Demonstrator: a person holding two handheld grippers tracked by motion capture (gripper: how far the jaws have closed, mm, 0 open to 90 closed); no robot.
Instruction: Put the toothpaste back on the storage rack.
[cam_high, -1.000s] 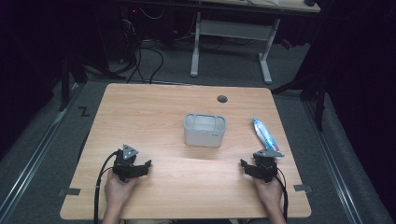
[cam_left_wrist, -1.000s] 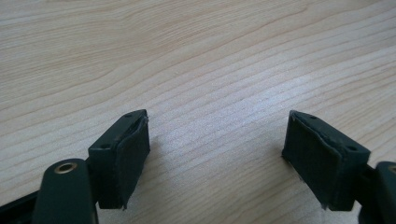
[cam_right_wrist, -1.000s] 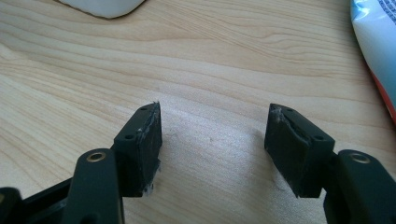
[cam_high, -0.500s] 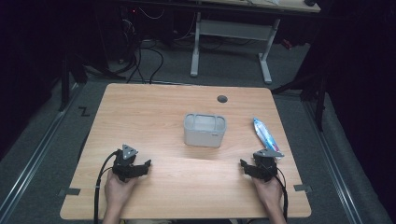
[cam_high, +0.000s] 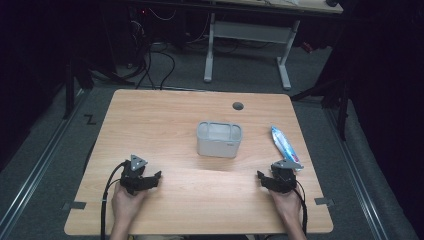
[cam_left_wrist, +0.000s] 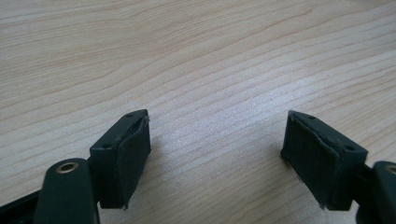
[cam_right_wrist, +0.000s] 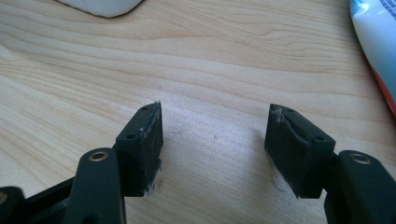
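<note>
— How do the claws stand?

— Both released. The left gripper (cam_left_wrist: 215, 135) has its jaws spread over bare wood, nothing between them. The right gripper (cam_right_wrist: 215, 133) is the same, jaws wide and empty.

— What lies nearest?

— A blue-and-white tube (cam_high: 285, 146), flat on the table (cam_high: 165, 115), just beyond the right gripper; they look apart, though the high view is too coarse to be sure.

— Farther out?

— A grey container (cam_high: 219, 139) mid-table, between the two grippers and beyond them.
</note>
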